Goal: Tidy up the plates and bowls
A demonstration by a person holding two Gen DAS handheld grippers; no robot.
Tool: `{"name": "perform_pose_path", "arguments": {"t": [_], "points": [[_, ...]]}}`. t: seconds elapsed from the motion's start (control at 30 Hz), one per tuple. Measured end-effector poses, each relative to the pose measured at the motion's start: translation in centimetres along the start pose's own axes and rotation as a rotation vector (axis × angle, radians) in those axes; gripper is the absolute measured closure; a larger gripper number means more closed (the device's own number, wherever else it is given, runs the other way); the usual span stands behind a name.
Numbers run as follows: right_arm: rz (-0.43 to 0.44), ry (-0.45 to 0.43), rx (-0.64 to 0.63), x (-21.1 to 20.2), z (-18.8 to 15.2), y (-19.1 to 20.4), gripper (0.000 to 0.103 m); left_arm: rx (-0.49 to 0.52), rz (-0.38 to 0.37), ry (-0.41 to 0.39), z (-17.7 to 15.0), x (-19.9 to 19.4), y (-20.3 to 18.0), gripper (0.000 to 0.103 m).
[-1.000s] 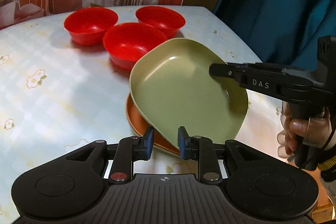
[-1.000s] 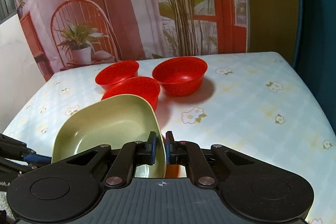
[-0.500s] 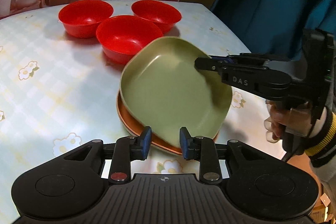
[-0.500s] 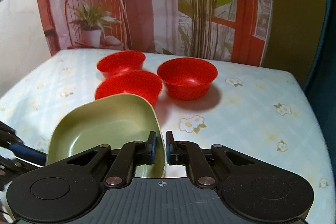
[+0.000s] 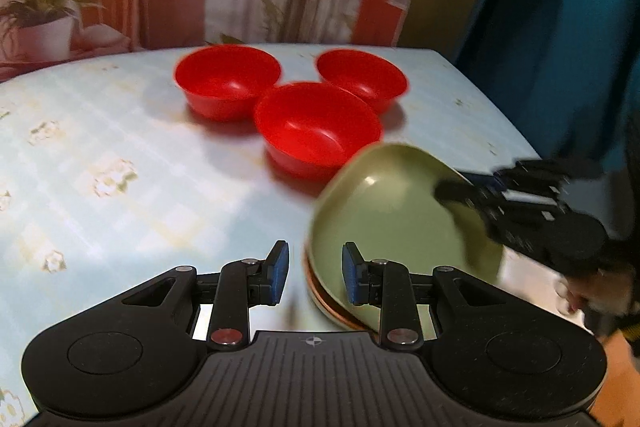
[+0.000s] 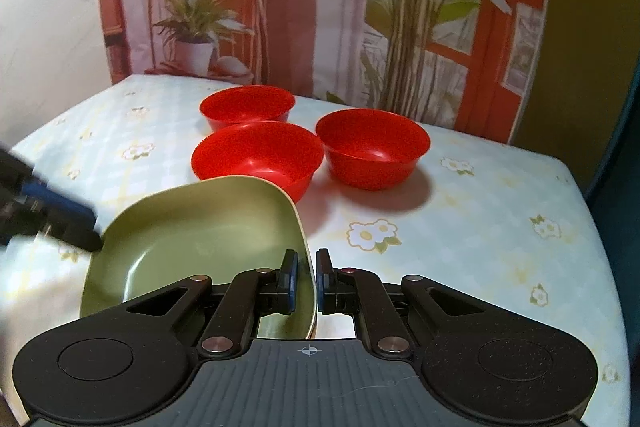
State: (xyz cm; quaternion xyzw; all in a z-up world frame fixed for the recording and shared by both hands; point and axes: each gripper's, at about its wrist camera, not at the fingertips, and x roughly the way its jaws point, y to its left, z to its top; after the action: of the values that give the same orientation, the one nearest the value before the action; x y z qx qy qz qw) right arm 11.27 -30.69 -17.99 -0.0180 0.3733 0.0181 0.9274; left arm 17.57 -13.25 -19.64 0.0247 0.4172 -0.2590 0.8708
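A green plate lies on an orange plate at the table's near right; only the orange rim shows. My right gripper is shut on the green plate's right rim, and it also shows in the left wrist view. My left gripper is open and empty, its jaws astride the plates' near-left edge without touching. Three red bowls stand behind the plates: the near one, the far left one and the far right one.
The table has a pale blue flowered cloth. Its right edge drops off beside a dark teal curtain. A printed backdrop hangs behind the far edge. The left gripper's body shows in the right wrist view.
My left gripper has pulled back and swung left, so the plates now sit to its right. The jaws have opened a little wider. My right gripper still holds the green plate's rim.
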Motion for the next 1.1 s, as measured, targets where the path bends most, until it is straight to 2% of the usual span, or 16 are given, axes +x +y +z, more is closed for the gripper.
{"name": "perform_pose_path", "arguments": {"t": [0.2,0.27,0.3,0.37,0.43,0.5,0.6,1.1], "points": [[-0.003,0.018,-0.003,0.3,0.2,0.2,0.092,-0.003,0.029,-0.003,0.9,1.4,0.2,0.073],[-0.011,0.023,0.013,0.3,0.3,0.2,0.084,-0.007,0.029,0.001,0.6,1.3,0.4,0.073],[-0.007,0.02,0.02,0.2,0.3,0.1,0.084,-0.008,0.028,0.002,0.6,1.4,0.5,0.074],[0.001,0.013,0.041,-0.1,0.4,-0.1,0.084,-0.009,0.03,0.002,0.4,1.3,0.6,0.079],[0.0,0.003,0.052,-0.3,0.5,-0.3,0.085,-0.013,0.02,0.005,0.2,1.4,0.7,0.08],[-0.002,-0.003,0.057,-0.5,0.7,-0.4,0.093,-0.014,0.018,0.008,0.1,1.4,0.7,0.08],[0.003,0.001,0.058,-0.4,0.7,-0.4,0.096,-0.015,0.013,0.011,0.0,1.4,0.8,0.08],[-0.003,0.03,0.09,0.0,1.6,-0.3,0.096,-0.005,-0.021,-0.015,0.9,0.5,1.2,0.08]]}}
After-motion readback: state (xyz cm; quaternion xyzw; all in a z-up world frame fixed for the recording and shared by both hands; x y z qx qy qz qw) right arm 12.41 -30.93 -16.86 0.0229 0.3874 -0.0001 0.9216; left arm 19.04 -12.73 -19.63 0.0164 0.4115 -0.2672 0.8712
